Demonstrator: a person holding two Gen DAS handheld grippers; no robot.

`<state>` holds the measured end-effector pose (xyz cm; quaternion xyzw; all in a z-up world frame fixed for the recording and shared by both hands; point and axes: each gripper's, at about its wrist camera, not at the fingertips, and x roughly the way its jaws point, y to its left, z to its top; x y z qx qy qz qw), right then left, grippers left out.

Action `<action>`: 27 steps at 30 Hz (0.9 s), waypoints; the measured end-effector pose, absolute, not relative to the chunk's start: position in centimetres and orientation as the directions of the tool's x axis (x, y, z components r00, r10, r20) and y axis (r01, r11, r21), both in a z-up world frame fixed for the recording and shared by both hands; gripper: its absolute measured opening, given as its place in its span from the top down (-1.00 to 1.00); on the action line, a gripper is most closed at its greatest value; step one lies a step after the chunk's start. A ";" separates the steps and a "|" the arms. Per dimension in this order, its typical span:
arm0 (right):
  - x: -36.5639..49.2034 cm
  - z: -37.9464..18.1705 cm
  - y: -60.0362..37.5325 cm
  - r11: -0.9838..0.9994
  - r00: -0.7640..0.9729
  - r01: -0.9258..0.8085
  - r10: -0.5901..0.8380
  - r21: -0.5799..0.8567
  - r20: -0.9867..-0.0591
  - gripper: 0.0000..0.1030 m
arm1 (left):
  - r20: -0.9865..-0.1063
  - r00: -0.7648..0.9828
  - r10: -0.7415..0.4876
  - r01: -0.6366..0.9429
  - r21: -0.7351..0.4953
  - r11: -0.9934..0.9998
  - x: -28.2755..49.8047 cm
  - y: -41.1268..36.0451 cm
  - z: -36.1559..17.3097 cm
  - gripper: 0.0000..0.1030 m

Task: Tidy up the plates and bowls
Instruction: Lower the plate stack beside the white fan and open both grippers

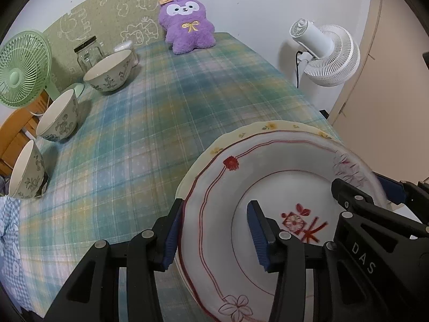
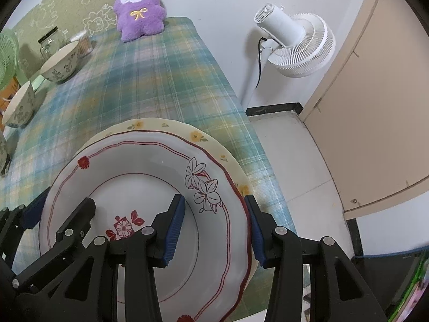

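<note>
Plaid-covered worktop (image 1: 150,123) is carrying everything. White red-rimmed plate (image 2: 150,187) is sitting stacked on a cream floral plate (image 2: 161,126) at the near right corner. Three patterned bowls (image 1: 110,72) are lining the left edge. Left gripper (image 1: 214,233) is spread, straddling the white plate's left rim; right gripper (image 2: 214,230) is spread, straddling its right rim.
</note>
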<state>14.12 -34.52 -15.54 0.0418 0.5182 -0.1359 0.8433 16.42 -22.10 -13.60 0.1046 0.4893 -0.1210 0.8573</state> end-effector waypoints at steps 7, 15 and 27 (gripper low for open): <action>14.5 -15.5 -34.6 0.963 0.425 0.255 -0.189 -0.083 -0.885 0.06 | -0.858 0.504 -0.104 0.309 0.067 0.949 16.6 -22.3 -13.7 0.08; 14.7 -13.7 -34.1 0.972 0.483 0.229 -0.155 -0.046 -0.862 0.06 | -0.848 0.517 -0.118 0.297 0.048 0.954 17.1 -21.6 -12.1 0.00; 15.1 -6.6 -27.6 0.997 0.582 0.032 0.041 0.073 -0.812 -0.44 | -0.805 0.593 -0.009 0.062 0.034 0.998 15.7 -13.2 -5.9 -0.66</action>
